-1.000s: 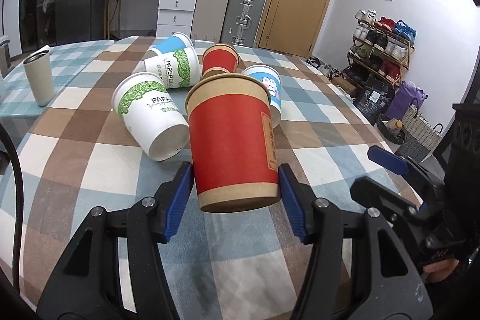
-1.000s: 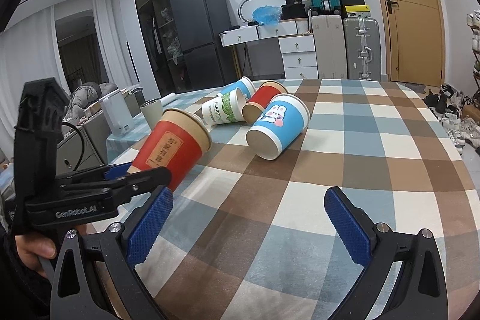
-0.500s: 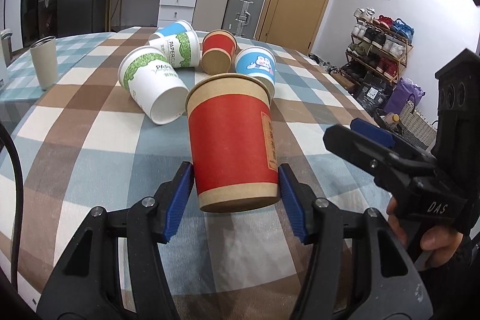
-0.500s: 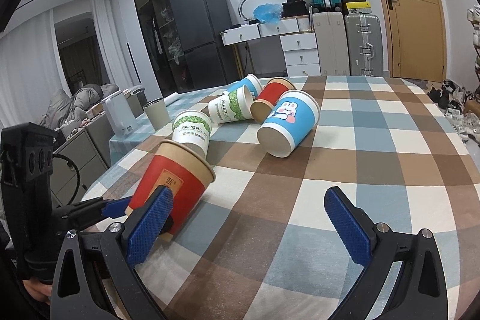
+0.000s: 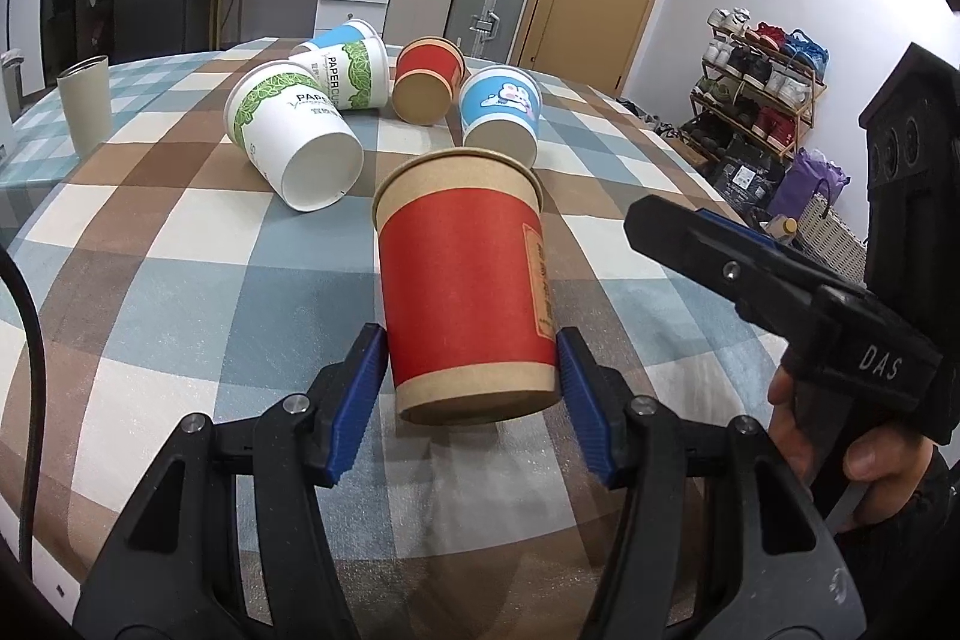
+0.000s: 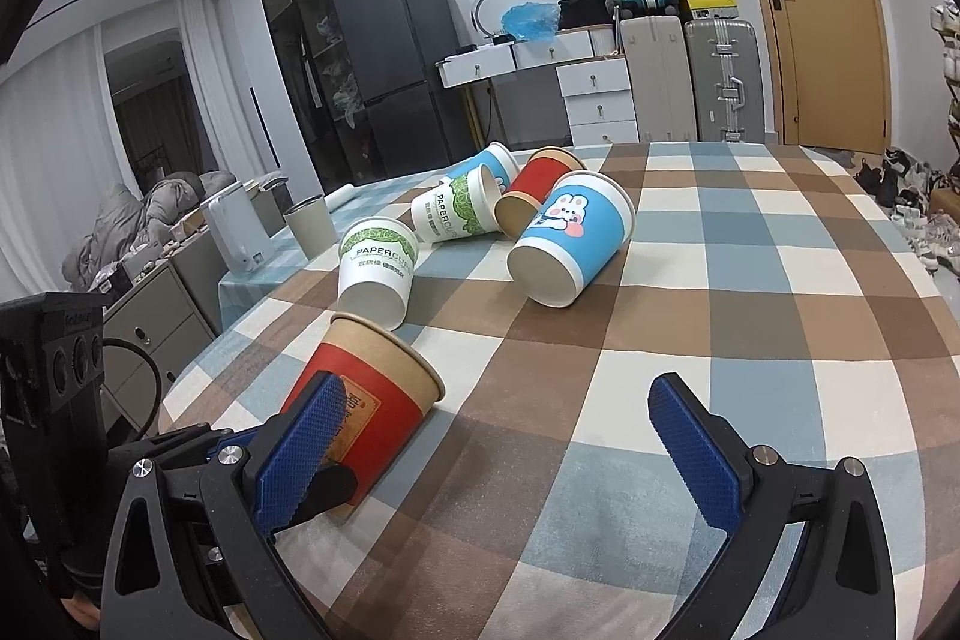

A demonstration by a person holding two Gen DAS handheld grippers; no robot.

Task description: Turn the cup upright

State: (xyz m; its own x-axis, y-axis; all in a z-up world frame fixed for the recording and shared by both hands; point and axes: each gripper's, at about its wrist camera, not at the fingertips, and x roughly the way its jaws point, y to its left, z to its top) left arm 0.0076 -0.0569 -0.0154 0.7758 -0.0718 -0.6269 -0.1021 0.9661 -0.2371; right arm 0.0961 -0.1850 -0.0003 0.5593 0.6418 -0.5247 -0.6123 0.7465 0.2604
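Note:
My left gripper (image 5: pixel 468 382) is shut on a red and brown paper cup (image 5: pixel 465 280), gripped near its base, mouth up and tilted, its base low over the checked tablecloth (image 5: pixel 180 316). In the right wrist view the same cup (image 6: pixel 372 400) leans to the right at the lower left. My right gripper (image 6: pixel 504 448) is open and empty, just right of the cup. It shows at the right of the left wrist view (image 5: pixel 780 292).
Several paper cups lie on their sides further back: a white and green one (image 5: pixel 294 142), a second white and green one (image 5: pixel 348 76), a red one (image 5: pixel 426 79), a blue rabbit one (image 5: pixel 501 112). A grey tumbler (image 5: pixel 84 103) stands at the far left.
My left gripper has drawn the red cup back toward the near edge and lowered it toward the cloth. The right gripper has come closer beside it, still open.

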